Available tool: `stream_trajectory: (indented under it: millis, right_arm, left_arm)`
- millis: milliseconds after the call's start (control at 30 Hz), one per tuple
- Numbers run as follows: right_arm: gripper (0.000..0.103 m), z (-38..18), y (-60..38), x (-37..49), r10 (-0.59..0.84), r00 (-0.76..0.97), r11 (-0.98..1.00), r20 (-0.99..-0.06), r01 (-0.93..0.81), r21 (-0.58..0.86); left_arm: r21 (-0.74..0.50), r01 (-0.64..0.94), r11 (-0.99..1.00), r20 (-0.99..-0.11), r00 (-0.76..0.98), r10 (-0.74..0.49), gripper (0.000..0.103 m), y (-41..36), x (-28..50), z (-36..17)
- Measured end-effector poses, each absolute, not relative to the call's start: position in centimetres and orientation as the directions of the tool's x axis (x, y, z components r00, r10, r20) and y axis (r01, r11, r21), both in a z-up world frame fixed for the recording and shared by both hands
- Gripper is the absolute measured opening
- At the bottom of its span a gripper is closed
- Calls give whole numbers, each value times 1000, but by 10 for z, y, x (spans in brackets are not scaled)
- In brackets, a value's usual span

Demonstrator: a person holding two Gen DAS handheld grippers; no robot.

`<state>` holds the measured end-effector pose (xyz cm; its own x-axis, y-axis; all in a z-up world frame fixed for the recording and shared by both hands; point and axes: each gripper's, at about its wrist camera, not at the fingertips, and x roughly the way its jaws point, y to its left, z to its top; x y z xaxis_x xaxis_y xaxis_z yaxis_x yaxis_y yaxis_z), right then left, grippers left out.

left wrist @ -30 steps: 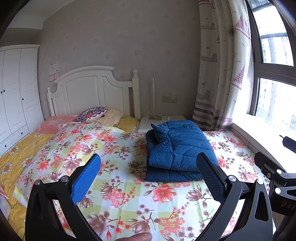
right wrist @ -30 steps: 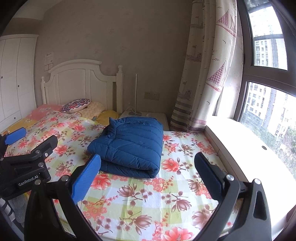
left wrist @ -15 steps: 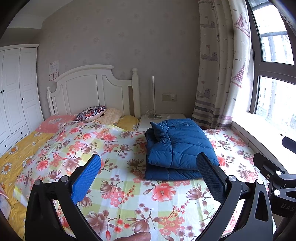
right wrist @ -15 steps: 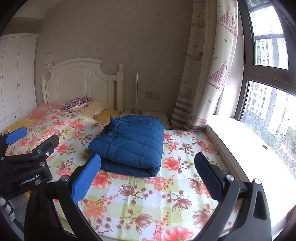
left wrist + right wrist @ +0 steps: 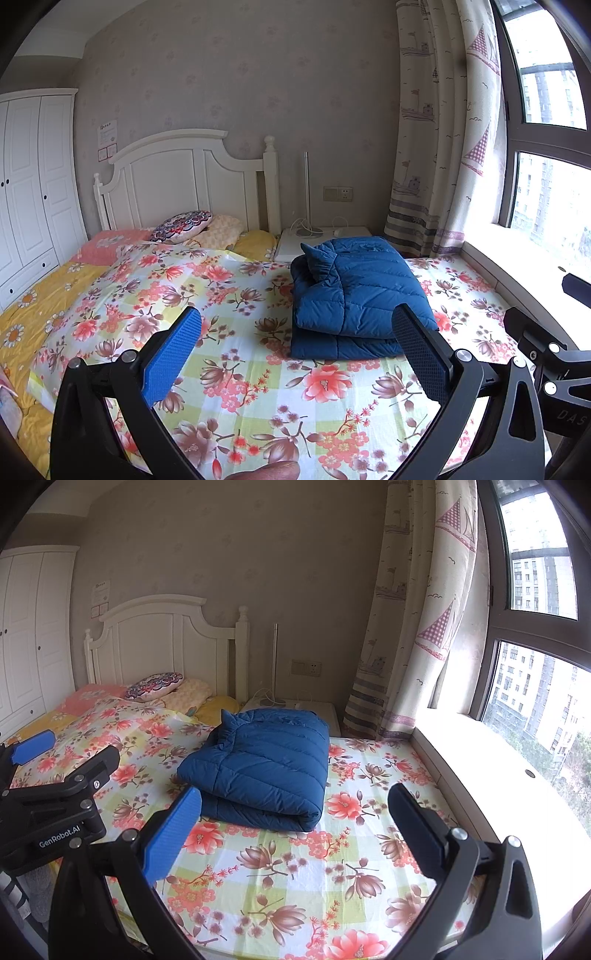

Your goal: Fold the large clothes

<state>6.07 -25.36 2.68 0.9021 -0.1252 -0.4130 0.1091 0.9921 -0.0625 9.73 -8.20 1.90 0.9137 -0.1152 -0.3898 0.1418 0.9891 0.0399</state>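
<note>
Both claws lift back a little. Left gripper (image 5: 295,350) and right gripper (image 5: 295,827) are wide apart, empty. Blue jacket (image 5: 262,768) lies folded on the bed (image 5: 332,878). Folding looks done; next, maybe move away.

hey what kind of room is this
Most likely a home bedroom: a bed with a white headboard and pillows, a white wardrobe at the left, and a curtained window.

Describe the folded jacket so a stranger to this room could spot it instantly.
Start at the bed with the floral sheet. On its window side, short of the white nightstand, lies the blue puffer jacket, folded into a thick bundle. It is the only plain, dark, quilted thing among the patterned bedding and pillows.
</note>
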Motion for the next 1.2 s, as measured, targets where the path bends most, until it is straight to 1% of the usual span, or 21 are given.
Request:
stream_trajectory:
  millis: [900,1200]
  right_arm:
    - [100,23,-256,63,-117,900,993,-419,100,-63]
    - [100,12,-255,94,-117,883,993,-454,91,-79]
  left_arm:
    - [48,130,990,-382,918,-102,99,-87,98,19]
    - [45,125,991,-398,912,-97,99,-93,133,10]
